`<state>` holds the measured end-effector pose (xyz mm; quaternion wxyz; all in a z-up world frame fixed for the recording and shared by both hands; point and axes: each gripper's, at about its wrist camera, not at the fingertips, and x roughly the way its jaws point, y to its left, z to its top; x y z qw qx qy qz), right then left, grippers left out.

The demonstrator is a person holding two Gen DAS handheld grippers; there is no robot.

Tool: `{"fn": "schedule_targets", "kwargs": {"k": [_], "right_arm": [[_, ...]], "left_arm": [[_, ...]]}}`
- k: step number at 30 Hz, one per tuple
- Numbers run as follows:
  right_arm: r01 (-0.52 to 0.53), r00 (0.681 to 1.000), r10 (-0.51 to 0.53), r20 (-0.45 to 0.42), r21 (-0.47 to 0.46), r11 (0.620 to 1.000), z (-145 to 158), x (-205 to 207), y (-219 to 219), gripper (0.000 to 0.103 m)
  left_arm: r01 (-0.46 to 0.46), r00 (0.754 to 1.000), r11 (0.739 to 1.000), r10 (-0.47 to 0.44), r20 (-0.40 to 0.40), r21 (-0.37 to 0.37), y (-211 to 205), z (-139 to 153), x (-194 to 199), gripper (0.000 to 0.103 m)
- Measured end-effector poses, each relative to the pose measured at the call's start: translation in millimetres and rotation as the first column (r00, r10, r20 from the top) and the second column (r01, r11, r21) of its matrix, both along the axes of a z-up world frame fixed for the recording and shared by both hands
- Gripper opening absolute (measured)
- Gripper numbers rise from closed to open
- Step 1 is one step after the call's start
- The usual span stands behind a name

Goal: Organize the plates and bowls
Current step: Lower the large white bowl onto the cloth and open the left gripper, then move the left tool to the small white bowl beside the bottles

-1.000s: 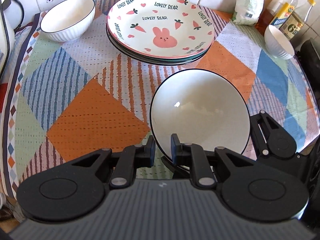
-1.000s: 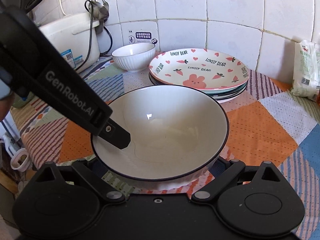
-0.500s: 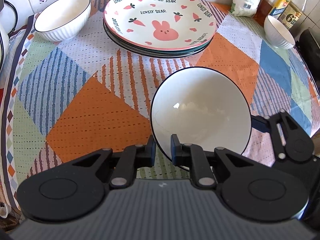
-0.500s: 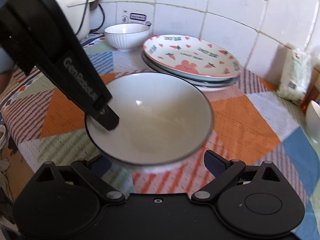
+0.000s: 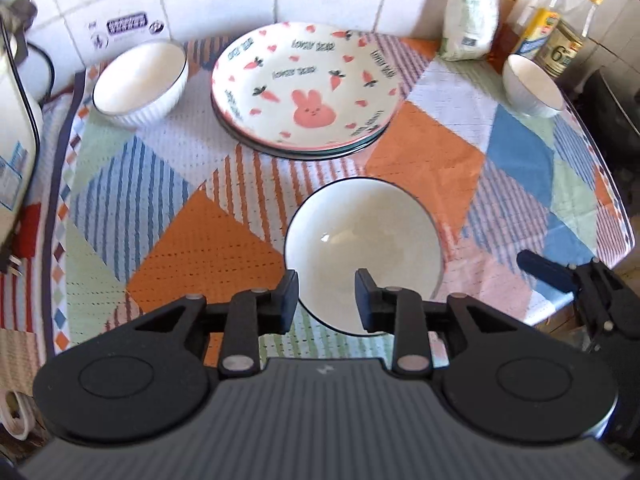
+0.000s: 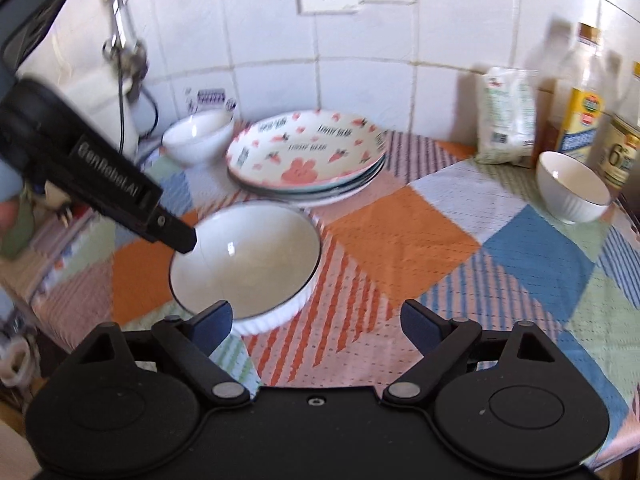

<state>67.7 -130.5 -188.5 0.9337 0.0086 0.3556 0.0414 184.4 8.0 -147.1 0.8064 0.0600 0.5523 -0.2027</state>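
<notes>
Wide white bowl (image 5: 363, 254) sat on the patchwork tablecloth (image 5: 208, 248) in front of the stacked rabbit plates (image 5: 306, 90), left gripper (image 5: 327, 298) above its near rim, jaws opening and off it, right gripper (image 6: 316, 322) beside the bowl, wide apart but closing, gripping nothing.

Left gripper (image 5: 326, 296) opening, right gripper (image 6: 316, 326) closing

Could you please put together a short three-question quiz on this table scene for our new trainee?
1. How many white bowls are on the tablecloth?
2. True or false: the rabbit plate lies on top of a stack of plates.
3. Which bowl sits just ahead of the left gripper: A the nearest bowl, B the bowl by the bottles, C the back left bowl?

Key: 1. Three. 2. True. 3. A.
</notes>
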Motion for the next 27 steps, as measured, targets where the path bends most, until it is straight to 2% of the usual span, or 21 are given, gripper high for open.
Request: {"fn": "schedule_targets", "kwargs": {"k": [6, 15, 19, 22, 27], "right_arm": [[0.121, 0.991, -0.127, 0.046, 0.102, 0.987, 32.2, -11.0, -29.4, 0.087], [0.185, 0.976, -0.205, 0.068, 0.229, 0.956, 73.8, -11.9, -98.9, 0.085], [0.218, 0.971, -0.234, 0.038, 0.249, 0.944, 81.0, 2.0, -140.4, 0.085], [0.220, 0.971, -0.237, 0.028, 0.283, 0.933, 81.4, 11.4, -173.3, 0.083], [0.239, 0.968, -0.251, 0.007, 0.282, 0.929, 74.6, 29.3, -222.3, 0.083]], "left_arm": [[0.015, 1.000, 1.000, -0.015, 0.021, -0.015, -22.8, 29.4, -11.0, 0.030], [0.021, 0.998, 0.998, -0.018, 0.062, -0.053, -75.4, 59.6, -19.4, 0.031], [0.025, 0.997, 0.999, -0.021, 0.069, -0.046, -111.3, 61.6, -14.0, 0.031], [0.016, 0.996, 1.000, -0.015, 0.083, -0.013, -142.3, 61.1, -8.0, 0.031], [-0.035, 0.990, 0.999, 0.037, 0.138, -0.017, -185.5, 60.4, 1.4, 0.031]]}}
